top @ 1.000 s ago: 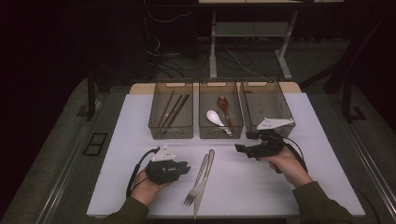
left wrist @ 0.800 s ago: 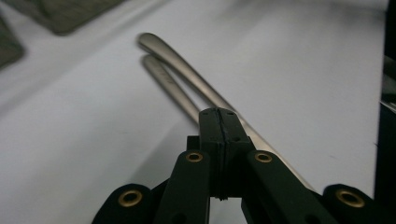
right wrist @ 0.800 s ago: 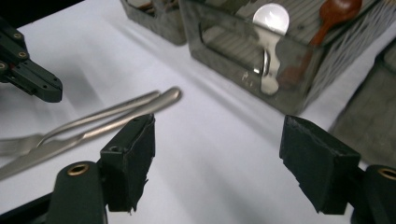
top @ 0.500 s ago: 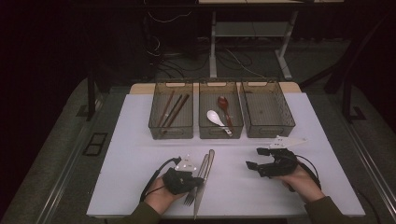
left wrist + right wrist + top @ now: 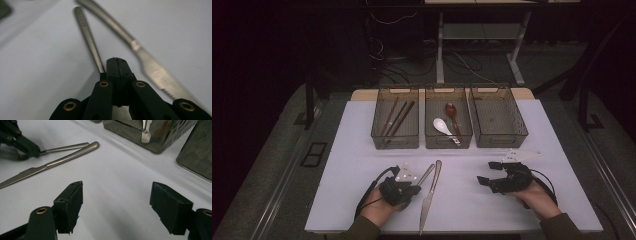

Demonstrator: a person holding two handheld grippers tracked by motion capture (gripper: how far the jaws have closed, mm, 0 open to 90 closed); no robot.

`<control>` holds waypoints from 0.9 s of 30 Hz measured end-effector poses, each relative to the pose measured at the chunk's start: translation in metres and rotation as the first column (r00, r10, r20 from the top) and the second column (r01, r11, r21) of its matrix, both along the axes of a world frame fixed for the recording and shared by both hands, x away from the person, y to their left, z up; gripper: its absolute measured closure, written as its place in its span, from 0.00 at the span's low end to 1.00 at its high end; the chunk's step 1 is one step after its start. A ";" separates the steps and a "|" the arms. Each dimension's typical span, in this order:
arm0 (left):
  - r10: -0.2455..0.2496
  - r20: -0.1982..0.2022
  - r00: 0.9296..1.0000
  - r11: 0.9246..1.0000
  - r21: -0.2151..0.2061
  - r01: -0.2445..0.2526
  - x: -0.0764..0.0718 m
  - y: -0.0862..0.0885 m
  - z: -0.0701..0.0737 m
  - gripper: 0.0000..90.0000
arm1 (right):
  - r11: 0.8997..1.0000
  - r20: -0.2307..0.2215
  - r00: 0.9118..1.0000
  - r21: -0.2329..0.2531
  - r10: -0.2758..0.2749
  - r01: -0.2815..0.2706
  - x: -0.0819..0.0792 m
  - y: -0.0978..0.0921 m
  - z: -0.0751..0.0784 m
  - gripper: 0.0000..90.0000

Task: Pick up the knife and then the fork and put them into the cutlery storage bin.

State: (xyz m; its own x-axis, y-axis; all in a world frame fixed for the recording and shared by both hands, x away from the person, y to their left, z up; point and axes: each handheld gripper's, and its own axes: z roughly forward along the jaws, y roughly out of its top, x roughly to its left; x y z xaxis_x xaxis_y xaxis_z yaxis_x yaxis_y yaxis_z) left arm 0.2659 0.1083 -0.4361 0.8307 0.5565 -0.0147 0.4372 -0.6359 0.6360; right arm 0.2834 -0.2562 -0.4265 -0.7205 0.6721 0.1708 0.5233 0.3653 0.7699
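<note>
A steel fork [image 5: 427, 173] and a steel knife [image 5: 428, 202] lie side by side on the white table, near the front at the middle. My left gripper [image 5: 408, 189] is low over the fork's tine end and hides it. Its jaws [image 5: 117, 62] are pressed together, with the fork handle [image 5: 87, 35] running out from under the left jaw and the knife [image 5: 150, 67] just to the right. My right gripper [image 5: 486, 172] hovers open over bare table at the front right, its fingertips [image 5: 72, 195] wide apart with nothing between them. It looks toward the fork [image 5: 65, 148], the knife [image 5: 62, 160] and the left gripper [image 5: 35, 151].
Three dark mesh trays stand in a row at the back. The left tray [image 5: 395, 145] holds brown chopsticks [image 5: 394, 117], and the middle tray [image 5: 448, 145] holds a white spoon [image 5: 441, 125] and a dark red spoon [image 5: 451, 110]. Nothing lies in the right tray [image 5: 502, 144].
Both grippers came down toward the table's front edge. The left one slid right onto the fork's tines. The right one left the spot beside the right tray.
</note>
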 end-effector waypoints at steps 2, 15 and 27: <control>0.039 0.011 0.999 0.999 0.003 -0.039 0.005 0.010 0.000 0.99 | 1.000 0.001 1.000 -0.002 -0.002 0.002 0.000 0.000 0.000 0.29; 0.044 -0.002 0.999 0.996 -0.080 -0.044 0.015 0.022 -0.004 0.82 | 1.000 -0.001 1.000 -0.001 0.008 -0.008 0.001 0.000 -0.001 0.28; 0.009 0.020 1.000 0.999 -0.041 -0.009 0.014 0.019 -0.007 0.94 | 0.999 -0.025 1.000 0.041 0.018 -0.017 0.007 -0.004 -0.001 0.20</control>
